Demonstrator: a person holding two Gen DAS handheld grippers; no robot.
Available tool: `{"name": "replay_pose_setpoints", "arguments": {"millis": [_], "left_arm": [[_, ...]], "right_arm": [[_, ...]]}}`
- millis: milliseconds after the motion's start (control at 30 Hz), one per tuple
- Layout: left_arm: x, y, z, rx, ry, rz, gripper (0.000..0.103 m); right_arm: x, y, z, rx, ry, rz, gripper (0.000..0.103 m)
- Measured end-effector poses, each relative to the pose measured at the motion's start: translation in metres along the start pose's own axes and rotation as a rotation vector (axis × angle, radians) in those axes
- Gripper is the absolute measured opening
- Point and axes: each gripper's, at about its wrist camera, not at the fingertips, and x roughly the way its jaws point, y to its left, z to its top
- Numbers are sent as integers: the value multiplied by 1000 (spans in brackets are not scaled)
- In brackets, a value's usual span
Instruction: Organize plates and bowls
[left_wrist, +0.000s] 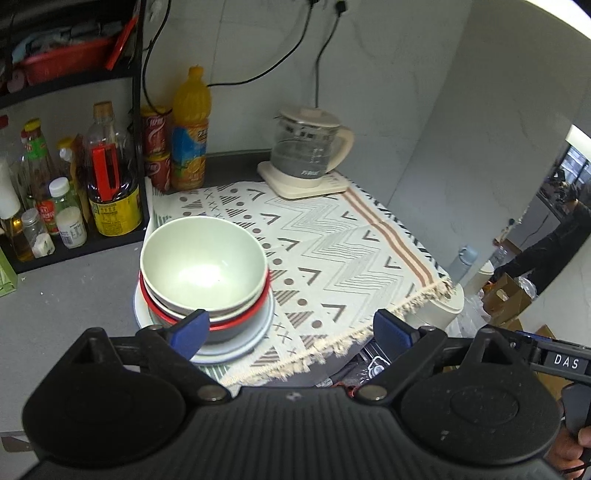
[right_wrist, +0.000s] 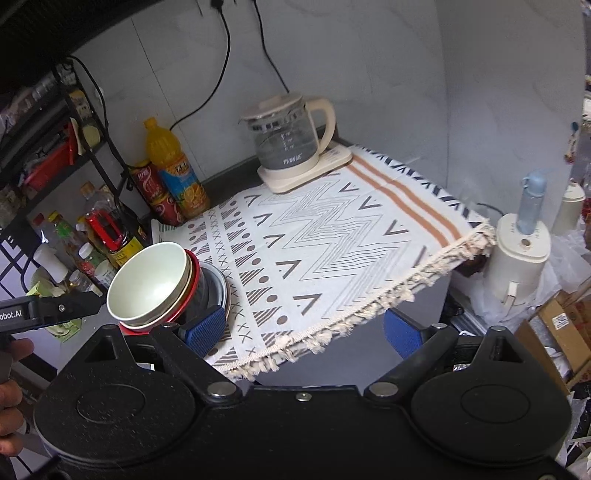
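Note:
A pale green bowl (left_wrist: 203, 262) sits on top of a stack: under it a white bowl, a red-rimmed grey bowl (left_wrist: 236, 323) and a pale plate (left_wrist: 258, 332), at the left edge of the patterned cloth (left_wrist: 332, 251). My left gripper (left_wrist: 291, 328) is open and empty, its left pad (left_wrist: 188, 332) in front of the stack's near side. In the right wrist view the same stack (right_wrist: 151, 284) stands at the left. My right gripper (right_wrist: 303, 328) is open and empty, its left pad (right_wrist: 205, 328) beside the stack's near right side. The left gripper's body (right_wrist: 55, 310) shows at the far left.
A glass kettle (left_wrist: 306, 147) on its base stands at the back of the cloth. An orange juice bottle (left_wrist: 190, 129), red cans (left_wrist: 157, 147) and a black rack of sauce bottles (left_wrist: 66, 192) line the left. The cloth's fringed edge (left_wrist: 369, 328) overhangs the counter at the front right.

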Motion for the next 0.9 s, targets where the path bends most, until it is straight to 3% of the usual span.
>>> {"name": "replay_pose_setpoints", "arguments": {"millis": [467,900], "left_arm": [[-51,-32,-50,77,-71,-10,102],[-74,-23,-74,47,-77,-4,102]], "right_arm": [[-72,-12,-50,15,-77,-23,97],[-92,-14,-78,14,-102,-6,102]]}}
